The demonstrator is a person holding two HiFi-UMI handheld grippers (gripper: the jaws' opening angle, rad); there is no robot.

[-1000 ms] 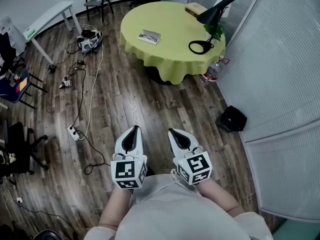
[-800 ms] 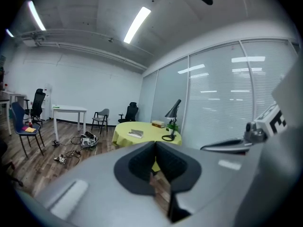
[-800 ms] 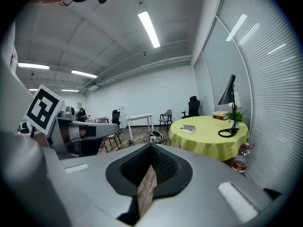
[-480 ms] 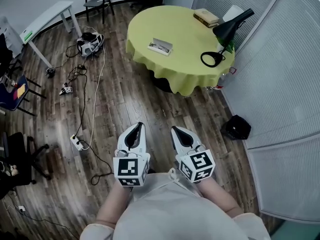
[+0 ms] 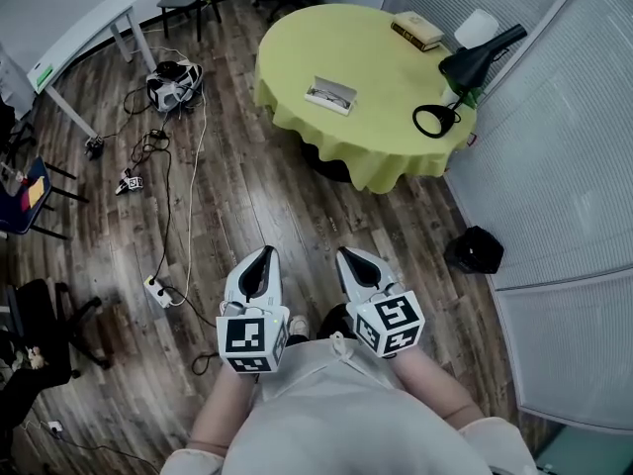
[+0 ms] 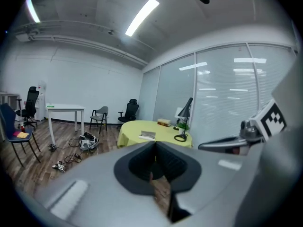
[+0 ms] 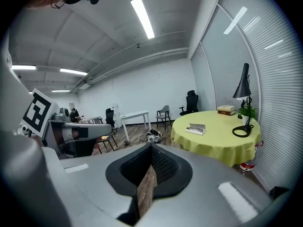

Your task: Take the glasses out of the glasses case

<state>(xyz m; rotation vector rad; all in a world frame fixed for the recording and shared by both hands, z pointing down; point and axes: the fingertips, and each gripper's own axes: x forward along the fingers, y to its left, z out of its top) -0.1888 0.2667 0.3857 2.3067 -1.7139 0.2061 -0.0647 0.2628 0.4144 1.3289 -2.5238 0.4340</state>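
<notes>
On the round yellow table (image 5: 381,62) lies the glasses case (image 5: 330,95) (black desk lamp (image 5: 473,72) opposite); left gripper (image 5: 262,254) and right gripper (image 5: 348,256) both closed, empty, well apart from it

Right gripper (image 7: 151,147): we see its jaws closed at the tips with nothing between them, just a sliver of wood floor showing lower down.
Table (image 7: 222,143): round, under a yellow cloth, ahead and to our right.
Glasses case (image 7: 195,128): pale, lying on the table's near-left part; too small for us to tell what's inside.
Lamp (image 7: 243,98): black, standing at the table's right edge.
Books (image 7: 226,109): stacked at the far side.
Back of room: we spot a white desk (image 7: 135,115) and a grey chair (image 7: 164,111).
Left gripper (image 7: 108,129): at our left edge, seen side-on.
</notes>
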